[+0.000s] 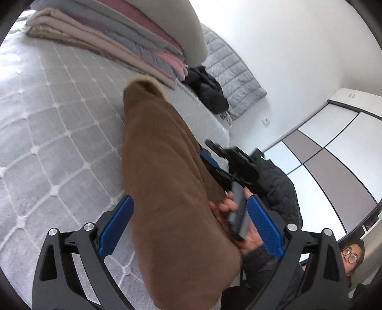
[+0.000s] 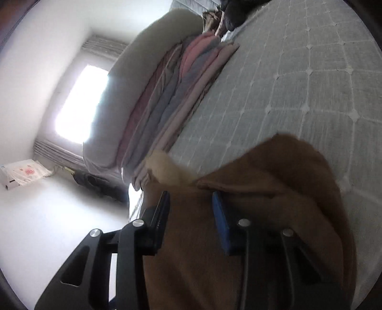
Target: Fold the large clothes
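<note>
A large brown garment [image 1: 167, 181] with a pale furry edge hangs in the air above the grey quilted bed [image 1: 47, 124]. My left gripper [image 1: 188, 212] is wide open; the brown cloth passes between its blue pads without being pinched. My right gripper [image 2: 191, 209] has its jaws closed on a thick fold of the same brown garment [image 2: 274, 205]. The right gripper also shows in the left wrist view [image 1: 214, 162], held by a hand [image 1: 229, 209] at the garment's right edge. The pale fur trim [image 2: 167, 171] sticks out beyond the right fingertips.
A stack of folded blankets [image 1: 124, 45] in pink, grey and beige lies along the bed's far side under a large pale pillow [image 1: 167, 19]. A black jacket [image 1: 207, 90] and a grey quilt [image 1: 234, 81] lie at the bed's end. A wardrobe [image 1: 334, 147] stands at the right.
</note>
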